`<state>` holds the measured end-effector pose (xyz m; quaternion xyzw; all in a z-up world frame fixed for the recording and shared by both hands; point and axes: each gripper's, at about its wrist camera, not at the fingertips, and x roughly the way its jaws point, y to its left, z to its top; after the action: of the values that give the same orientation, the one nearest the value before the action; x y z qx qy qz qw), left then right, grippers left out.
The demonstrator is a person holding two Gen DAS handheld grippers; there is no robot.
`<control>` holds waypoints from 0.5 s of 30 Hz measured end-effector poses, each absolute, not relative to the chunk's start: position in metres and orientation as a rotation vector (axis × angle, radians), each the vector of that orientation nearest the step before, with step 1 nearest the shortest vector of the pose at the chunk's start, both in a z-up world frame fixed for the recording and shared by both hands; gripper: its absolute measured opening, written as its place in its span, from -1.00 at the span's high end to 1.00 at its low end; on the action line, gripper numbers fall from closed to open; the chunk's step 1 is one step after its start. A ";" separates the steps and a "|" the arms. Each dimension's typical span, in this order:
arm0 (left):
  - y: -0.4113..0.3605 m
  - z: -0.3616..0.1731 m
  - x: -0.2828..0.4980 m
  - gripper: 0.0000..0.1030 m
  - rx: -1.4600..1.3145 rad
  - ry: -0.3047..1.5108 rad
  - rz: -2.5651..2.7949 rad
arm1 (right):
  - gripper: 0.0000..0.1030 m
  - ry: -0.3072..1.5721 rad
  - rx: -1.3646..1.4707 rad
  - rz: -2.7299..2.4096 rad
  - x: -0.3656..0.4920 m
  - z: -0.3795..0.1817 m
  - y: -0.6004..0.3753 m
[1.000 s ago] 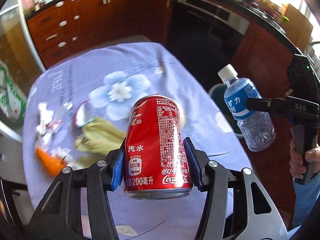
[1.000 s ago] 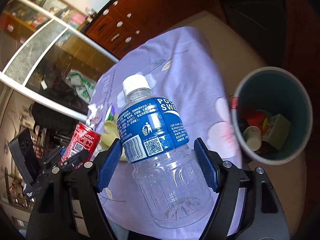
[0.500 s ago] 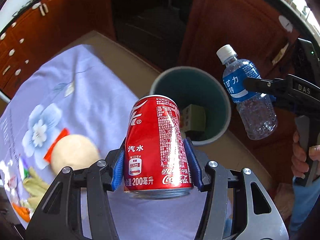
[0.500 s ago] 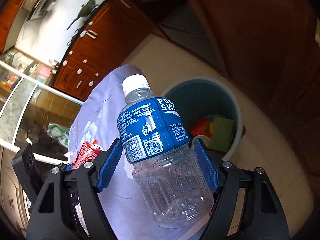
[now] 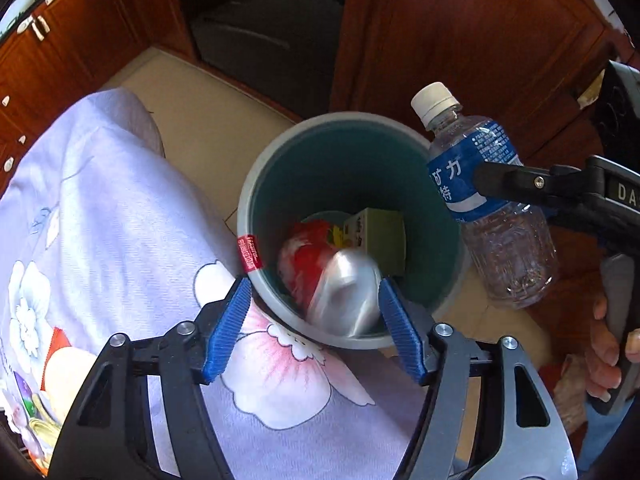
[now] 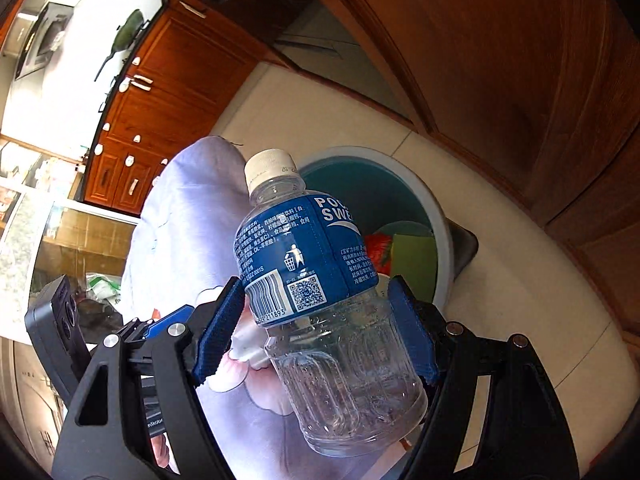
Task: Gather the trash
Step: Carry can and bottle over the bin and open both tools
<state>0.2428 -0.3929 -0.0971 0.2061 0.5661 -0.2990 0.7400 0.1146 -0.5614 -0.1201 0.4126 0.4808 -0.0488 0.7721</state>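
Dropping can from just-opening left gripper into bin, right gripper pinching bottle, possibly glancing off rim.

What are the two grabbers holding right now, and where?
The right gripper holds the bottle at its middle. The left gripper, jaws just opened, holds nothing; the can is dropping free.

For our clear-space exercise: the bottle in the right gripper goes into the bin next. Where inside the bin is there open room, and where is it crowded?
Open: the bin's far part, between its far wall and the green box. Crowded: the near side, with the red wrapper and a blurred can.
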 end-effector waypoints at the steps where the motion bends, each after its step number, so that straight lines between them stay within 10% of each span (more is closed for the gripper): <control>1: -0.392 -0.101 0.244 -0.37 0.452 1.249 -0.651 | -0.37 1.047 0.897 -0.109 0.115 -0.123 -0.563; 15: -0.353 -0.094 0.235 -0.90 0.406 1.241 -0.621 | -0.52 1.073 0.933 -0.109 0.138 -0.133 -0.551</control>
<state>0.2347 -0.3531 -0.0936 0.1858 0.5678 -0.2841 0.7500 0.1381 -0.5515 -0.1331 0.4281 0.4923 -0.0499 0.7563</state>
